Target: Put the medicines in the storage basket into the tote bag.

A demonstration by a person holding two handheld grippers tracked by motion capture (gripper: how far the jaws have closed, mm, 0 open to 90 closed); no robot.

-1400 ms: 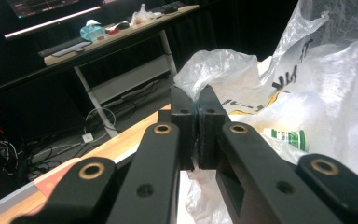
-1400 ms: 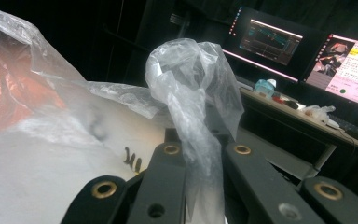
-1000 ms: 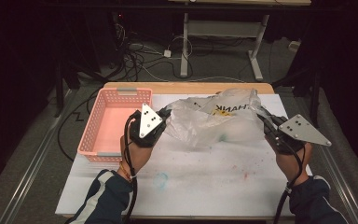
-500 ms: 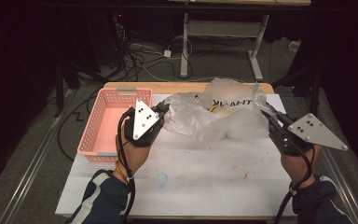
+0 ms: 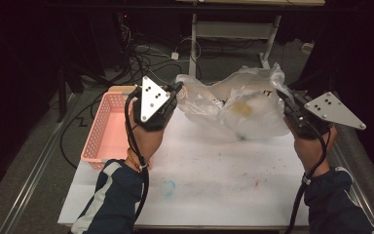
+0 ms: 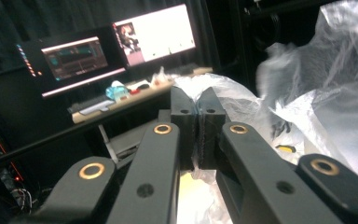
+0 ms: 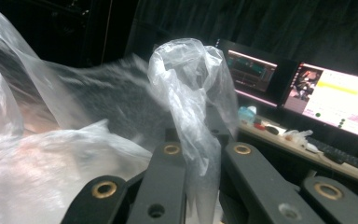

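A clear plastic bag (image 5: 238,105) with dark lettering hangs stretched between my two grippers above the white table (image 5: 224,170). Something pale and yellowish shows through its film. My left gripper (image 5: 177,88) is shut on the bag's left edge; in the left gripper view its jaws (image 6: 196,102) are pressed together on thin film, and the bag (image 6: 321,93) billows to the right. My right gripper (image 5: 282,95) is shut on the bag's right handle. In the right gripper view that handle loop (image 7: 191,79) rises from between the jaws of the gripper (image 7: 199,133).
A pink mesh basket (image 5: 106,131) stands at the table's left edge, beside my left hand. The tabletop carries faint red and blue stains (image 5: 168,187). Cables and a desk frame (image 5: 195,34) lie on the dark floor behind. Monitors (image 6: 154,35) glow on a far desk.
Both hands have risen and carried the bag up off the tabletop. The bag now hangs tauter between the two grippers.
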